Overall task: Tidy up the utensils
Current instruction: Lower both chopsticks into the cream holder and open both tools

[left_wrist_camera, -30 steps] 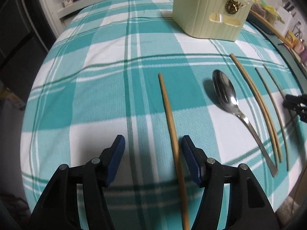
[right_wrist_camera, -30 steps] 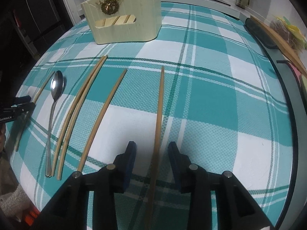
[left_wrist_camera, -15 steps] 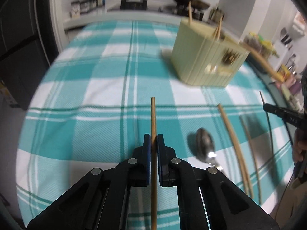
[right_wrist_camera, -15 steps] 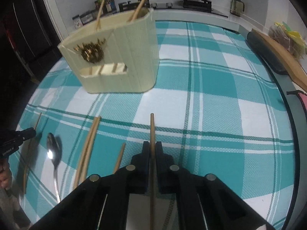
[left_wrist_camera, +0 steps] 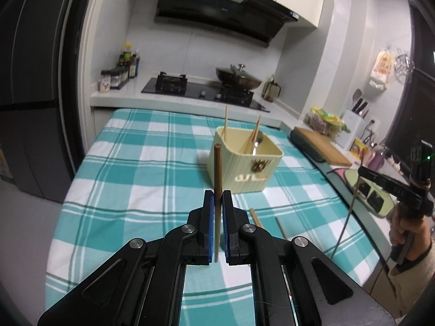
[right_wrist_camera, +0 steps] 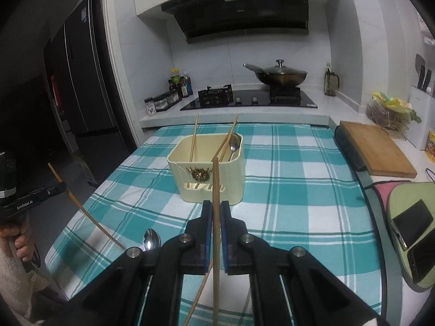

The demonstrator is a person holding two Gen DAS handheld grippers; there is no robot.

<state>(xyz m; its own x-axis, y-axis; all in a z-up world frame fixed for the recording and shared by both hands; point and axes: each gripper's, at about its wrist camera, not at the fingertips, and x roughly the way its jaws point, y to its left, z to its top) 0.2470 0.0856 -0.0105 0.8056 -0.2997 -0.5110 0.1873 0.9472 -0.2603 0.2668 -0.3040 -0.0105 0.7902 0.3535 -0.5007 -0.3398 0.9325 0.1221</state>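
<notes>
The left gripper (left_wrist_camera: 217, 198) was clamped tight on 1 wooden chopstick (left_wrist_camera: 217, 174), blue pads pressed to its sides, the stick's tip rising toward 12 o'clock in the left wrist view. The right gripper (right_wrist_camera: 216, 209) pinched a 2nd chopstick (right_wrist_camera: 215, 190) the same way. The cream utensil holder (right_wrist_camera: 209, 174) stood on the checked tablecloth (right_wrist_camera: 299, 190) at 12 o'clock from both grippers, with 3 chopsticks and a spoon inside. Another spoon (right_wrist_camera: 151, 239) and loose chopsticks (left_wrist_camera: 281, 228) lay on the cloth near the grippers. Each stick seemed held partway along its length, so it might pivot or slip between the pads when tilted. Both sticks heading for 1 opening could cross, or catch the holder's rim, or knock the sticks leaning inside
</notes>
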